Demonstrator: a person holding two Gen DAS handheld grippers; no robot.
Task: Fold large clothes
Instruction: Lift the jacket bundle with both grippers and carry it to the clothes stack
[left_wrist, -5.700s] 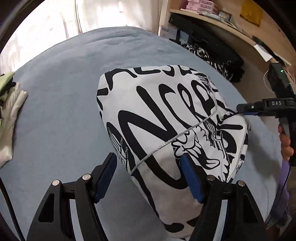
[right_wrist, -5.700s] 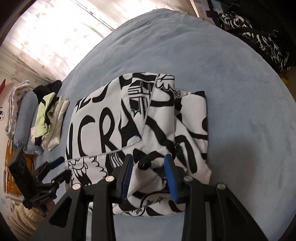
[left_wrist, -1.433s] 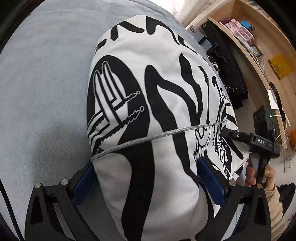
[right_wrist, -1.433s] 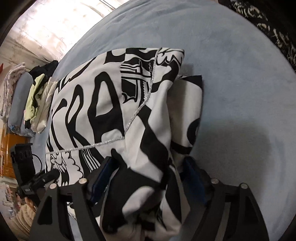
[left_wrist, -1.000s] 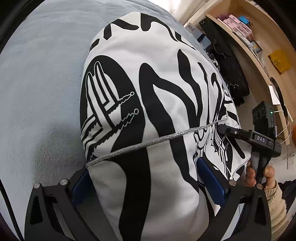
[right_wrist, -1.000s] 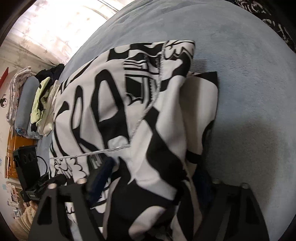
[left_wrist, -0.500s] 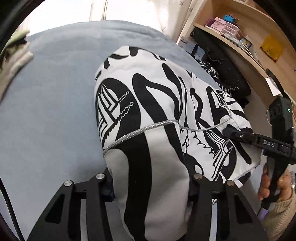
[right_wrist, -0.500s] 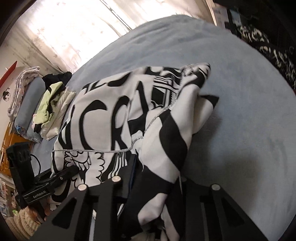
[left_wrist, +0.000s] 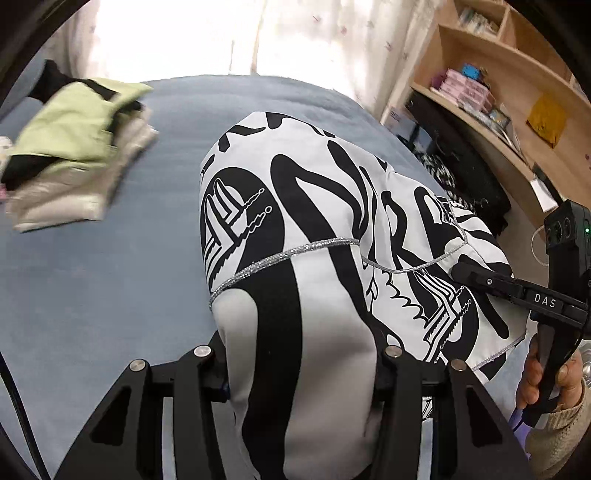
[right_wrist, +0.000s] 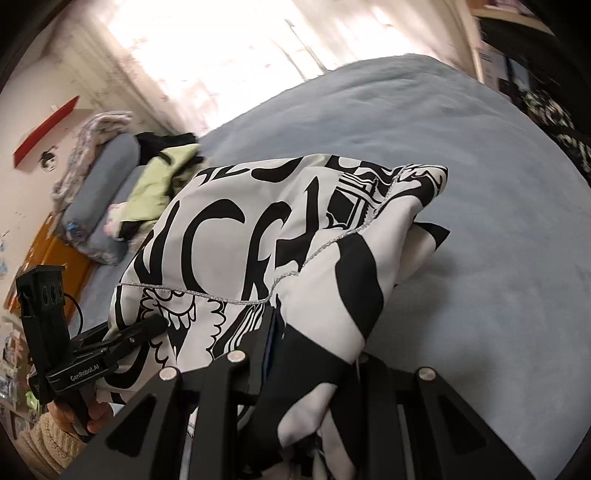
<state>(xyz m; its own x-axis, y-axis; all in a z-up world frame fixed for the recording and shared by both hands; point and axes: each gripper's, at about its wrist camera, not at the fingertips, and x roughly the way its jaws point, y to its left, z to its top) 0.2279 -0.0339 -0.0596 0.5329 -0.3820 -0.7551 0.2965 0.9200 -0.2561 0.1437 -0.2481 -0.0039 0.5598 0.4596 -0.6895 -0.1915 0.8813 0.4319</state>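
Note:
A large white garment with bold black lettering and a silver trim line (left_wrist: 314, 206) is folded into a thick bundle on the blue bed (left_wrist: 92, 295). My left gripper (left_wrist: 301, 356) is shut on the bundle's near left end, and cloth bulges up between its fingers. My right gripper (right_wrist: 317, 354) is shut on the near right end of the garment (right_wrist: 240, 229), where folds hang over its fingers. Each gripper shows in the other's view: the right gripper (left_wrist: 476, 280) and the left gripper (right_wrist: 147, 328), both hand-held at the garment's near edge. The gripped ends are raised off the bed.
A stack of folded clothes with a pale green piece on top (left_wrist: 74, 158) lies at the bed's far left, beside a rolled blue pillow (right_wrist: 99, 192). Wooden shelves (left_wrist: 498, 110) and dark clothing (left_wrist: 461, 166) stand along the right side. Bare bed surface (right_wrist: 480, 184) lies right of the garment.
Both grippers went from wide around the bundle's ends to shut on them. They then rose and pulled back, lifting the near edge; the window and the folded stack came into view.

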